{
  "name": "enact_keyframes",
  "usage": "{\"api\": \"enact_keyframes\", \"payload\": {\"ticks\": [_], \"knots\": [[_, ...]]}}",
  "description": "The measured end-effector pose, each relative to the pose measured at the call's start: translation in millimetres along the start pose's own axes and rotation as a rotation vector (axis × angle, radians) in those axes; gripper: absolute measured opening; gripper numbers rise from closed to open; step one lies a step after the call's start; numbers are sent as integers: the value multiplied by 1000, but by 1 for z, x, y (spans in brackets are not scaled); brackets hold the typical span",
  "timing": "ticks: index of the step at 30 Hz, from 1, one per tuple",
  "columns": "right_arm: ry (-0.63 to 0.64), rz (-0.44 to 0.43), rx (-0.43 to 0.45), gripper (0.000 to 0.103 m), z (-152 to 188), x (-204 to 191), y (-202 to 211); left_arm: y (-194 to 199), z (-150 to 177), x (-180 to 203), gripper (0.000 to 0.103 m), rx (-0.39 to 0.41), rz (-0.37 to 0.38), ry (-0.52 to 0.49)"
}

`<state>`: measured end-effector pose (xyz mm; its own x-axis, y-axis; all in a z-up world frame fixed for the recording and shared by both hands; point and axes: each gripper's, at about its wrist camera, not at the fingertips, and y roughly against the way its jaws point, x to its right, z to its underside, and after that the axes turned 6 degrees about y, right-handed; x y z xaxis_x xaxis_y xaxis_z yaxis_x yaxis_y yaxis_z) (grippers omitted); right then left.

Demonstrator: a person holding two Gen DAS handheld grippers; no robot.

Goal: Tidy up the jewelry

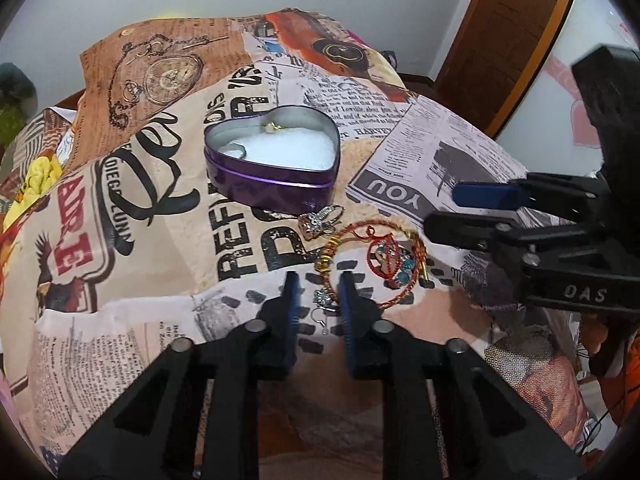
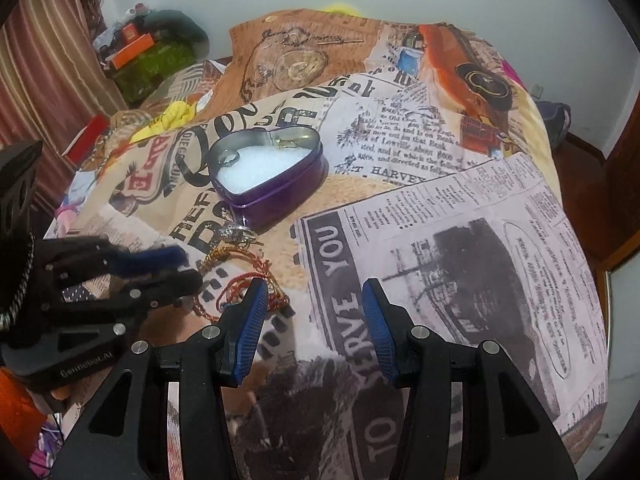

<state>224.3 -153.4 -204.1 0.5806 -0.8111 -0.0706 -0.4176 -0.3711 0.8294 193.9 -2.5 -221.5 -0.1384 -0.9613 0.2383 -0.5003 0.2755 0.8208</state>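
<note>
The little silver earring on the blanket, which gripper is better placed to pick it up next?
Probably the left gripper: the silver earring already lies between its fingers. The right gripper hangs open over printed blanket, off to the side.

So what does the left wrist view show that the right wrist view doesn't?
Left wrist only: a wooden door at the upper right, and a small silver earring lying between the fingers of the left tool.
Right wrist only: a striped curtain and an orange box in the cluttered far corner.
Both: the open purple heart tin, the red-gold bangle near it, and the newsprint bedspread.
</note>
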Motion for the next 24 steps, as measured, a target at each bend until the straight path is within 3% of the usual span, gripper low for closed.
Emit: {"api": "enact_keyframes", "payload": {"ticks": [8, 19, 21, 24], "knots": [[54, -38, -23, 45, -13, -12, -18, 8, 1, -10, 9, 17, 43, 38], [157, -74, -56, 44, -19, -29, -37, 15, 0, -31, 9, 34, 17, 76], [178, -94, -52, 26, -17, -32, -37, 15, 0, -34, 9, 29, 29, 87], [192, -94, -45, 10, -18, -35, -36, 15, 2, -31, 9, 22, 25, 75]]}}
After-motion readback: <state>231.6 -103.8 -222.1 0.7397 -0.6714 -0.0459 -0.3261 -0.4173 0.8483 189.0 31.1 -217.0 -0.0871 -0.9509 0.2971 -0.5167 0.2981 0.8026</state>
